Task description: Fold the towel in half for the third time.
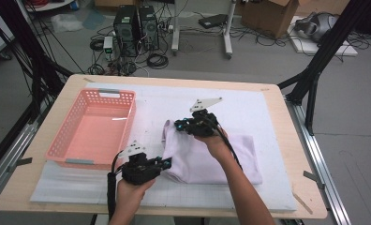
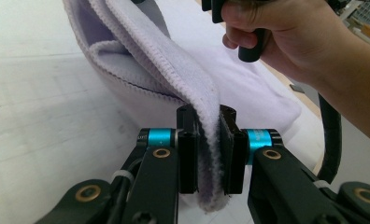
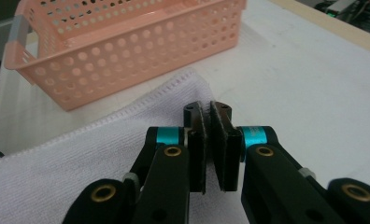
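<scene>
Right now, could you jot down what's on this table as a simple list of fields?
Work in hand: folding a towel
Towel: pale lilac, partly lifted off the white mat
Left gripper: shut on the towel's near edge
Right gripper: shut on the towel's far edge
Basket: pink, holed walls, left of the towel, nothing inside
Table: light wood

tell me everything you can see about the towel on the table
The towel is pale lilac, soft terry-like cloth with a stitched hem, folded into a thick rectangle on the white mat right of the pink basket. Its left edge is lifted off the mat. The left hand-held gripper is shut on a doubled fold at the near corner, and the right hand-held gripper is shut on the hem at the far corner.
</scene>
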`<state>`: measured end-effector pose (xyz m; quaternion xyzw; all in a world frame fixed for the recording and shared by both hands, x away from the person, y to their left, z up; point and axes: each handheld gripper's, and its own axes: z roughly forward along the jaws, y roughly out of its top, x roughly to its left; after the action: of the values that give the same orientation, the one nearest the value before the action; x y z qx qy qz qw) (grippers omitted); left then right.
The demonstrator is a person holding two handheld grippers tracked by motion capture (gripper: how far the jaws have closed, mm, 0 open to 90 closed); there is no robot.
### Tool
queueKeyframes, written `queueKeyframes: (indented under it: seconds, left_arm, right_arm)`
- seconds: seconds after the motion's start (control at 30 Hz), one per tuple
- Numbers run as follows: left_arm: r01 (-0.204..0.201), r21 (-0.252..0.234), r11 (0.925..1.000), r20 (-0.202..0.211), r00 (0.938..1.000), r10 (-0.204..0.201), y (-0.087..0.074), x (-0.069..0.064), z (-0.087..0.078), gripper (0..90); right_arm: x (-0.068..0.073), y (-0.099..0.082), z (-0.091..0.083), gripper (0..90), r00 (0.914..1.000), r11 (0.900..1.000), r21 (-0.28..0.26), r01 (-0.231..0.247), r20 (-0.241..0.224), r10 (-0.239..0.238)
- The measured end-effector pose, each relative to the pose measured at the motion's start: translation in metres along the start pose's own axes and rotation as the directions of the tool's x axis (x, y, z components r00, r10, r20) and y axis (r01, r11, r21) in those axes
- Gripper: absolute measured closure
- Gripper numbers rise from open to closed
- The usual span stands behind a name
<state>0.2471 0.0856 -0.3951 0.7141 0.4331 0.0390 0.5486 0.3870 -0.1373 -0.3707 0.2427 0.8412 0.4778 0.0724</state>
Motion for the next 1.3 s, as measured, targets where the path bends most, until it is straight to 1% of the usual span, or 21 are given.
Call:
queueKeyframes:
  seconds: [0.03,0.07,0.1,0.27,0.37,0.47,0.53,0.67,0.7,0.73,0.77,0.83,0.9,0.97,1.0,1.07,1.1,1.13,1.17,1.27,1.3]
  left_arm:
    - [-0.006,0.005,1.0000,0.002,1.0000,0.006,0.002,-0.003,0.004,79.8]
    - [-0.006,0.005,1.0000,0.002,1.0000,0.006,0.002,-0.003,0.004,79.8]
    - [-0.018,0.017,0.9997,0.007,0.9998,0.018,0.007,-0.009,0.013,79.8]
    - [-0.045,0.050,0.9978,0.033,0.9985,0.043,0.015,-0.024,0.038,79.5]
    - [-0.058,0.064,0.9963,0.046,0.9974,0.055,0.019,-0.033,0.055,79.2]
    - [-0.067,0.079,0.9946,0.055,0.9965,0.063,0.021,-0.041,0.070,78.7]
    - [-0.071,0.091,0.9933,0.059,0.9961,0.065,0.022,-0.045,0.080,78.5]
    - [-0.085,0.107,0.9906,0.067,0.9947,0.078,0.022,-0.054,0.099,78.2]
    - [-0.085,0.107,0.9906,0.067,0.9947,0.078,0.022,-0.054,0.099,78.0]
    - [-0.087,0.113,0.9898,0.069,0.9945,0.079,0.022,-0.058,0.108,77.7]
    - [-0.092,0.117,0.9888,0.069,0.9940,0.085,0.021,-0.060,0.112,77.5]
    - [-0.089,0.122,0.9885,0.074,0.9940,0.081,0.020,-0.063,0.121,75.0]
    - [-0.091,0.127,0.9876,0.086,0.9930,0.081,0.018,-0.065,0.129,68.0]
    - [-0.110,0.119,0.9868,0.093,0.9907,0.099,0.016,-0.068,0.132,57.0]
    - [-0.124,0.114,0.9856,0.097,0.9888,0.113,0.016,-0.070,0.132,53.7]
    - [-0.129,0.108,0.9857,0.097,0.9882,0.118,0.015,-0.070,0.131,49.3]
    - [-0.142,0.101,0.9847,0.099,0.9863,0.132,0.016,-0.070,0.129,47.0]
    - [-0.142,0.101,0.9847,0.099,0.9863,0.132,0.016,-0.070,0.129,45.4]
    - [-0.153,0.093,0.9839,0.092,0.9852,0.144,0.017,-0.068,0.124,43.8]
    - [-0.184,0.073,0.9802,0.082,0.9807,0.178,0.017,-0.064,0.113,41.7]
    - [-0.192,0.061,0.9794,0.072,0.9796,0.188,0.016,-0.061,0.108,41.5]
  right_arm:
    - [-0.002,-0.002,-0.004,85.2,1.0000,1.0000,-0.002,-0.004,0.007,0.004]
    - [-0.005,-0.004,-0.009,85.2,0.9998,1.0000,-0.007,-0.006,0.017,0.006]
    - [-0.008,-0.007,-0.014,85.2,0.9996,0.9999,-0.009,-0.012,0.026,0.012]
    - [-0.019,-0.020,-0.033,85.2,0.9973,0.9989,-0.021,-0.042,0.060,0.043]
    - [-0.025,-0.027,-0.043,85.1,0.9957,0.9985,-0.026,-0.047,0.079,0.049]
    - [-0.032,-0.035,-0.053,85.0,0.9925,0.9977,-0.035,-0.058,0.106,0.062]
    - [-0.038,-0.043,-0.061,85.0,0.9896,0.9962,-0.043,-0.075,0.120,0.080]
    - [-0.047,-0.056,-0.071,84.9,0.9853,0.9941,-0.047,-0.097,0.136,0.103]
    - [-0.049,-0.059,-0.073,84.9,0.9837,0.9932,-0.046,-0.107,0.140,0.112]
    - [-0.051,-0.061,-0.076,84.9,0.9824,0.9925,-0.048,-0.112,0.145,0.118]
    - [-0.053,-0.064,-0.078,84.8,0.9816,0.9926,-0.046,-0.112,0.150,0.118]
    - [-0.056,-0.067,-0.082,84.9,0.9798,0.9925,-0.038,-0.116,0.159,0.121]
    - [-0.059,-0.069,-0.086,84.9,0.9785,0.9926,-0.043,-0.114,0.168,0.119]
    - [-0.062,-0.072,-0.090,84.9,0.9771,0.9930,-0.037,-0.112,0.178,0.117]
    - [-0.063,-0.073,-0.091,84.9,0.9774,0.9940,-0.032,-0.105,0.181,0.109]
    - [-0.065,-0.077,-0.094,84.9,0.9752,0.9938,-0.022,-0.109,0.192,0.111]
    - [-0.066,-0.079,-0.097,84.9,0.9737,0.9934,-0.021,-0.113,0.197,0.115]
    - [-0.066,-0.079,-0.097,84.9,0.9737,0.9934,-0.021,-0.113,0.197,0.115]
    - [-0.068,-0.085,-0.100,84.9,0.9702,0.9928,-0.015,-0.119,0.211,0.119]
    - [-0.072,-0.097,-0.107,84.9,0.9651,0.9905,-0.015,-0.137,0.224,0.136]
    - [-0.073,-0.101,-0.110,84.8,0.9618,0.9894,-0.017,-0.144,0.232,0.144]
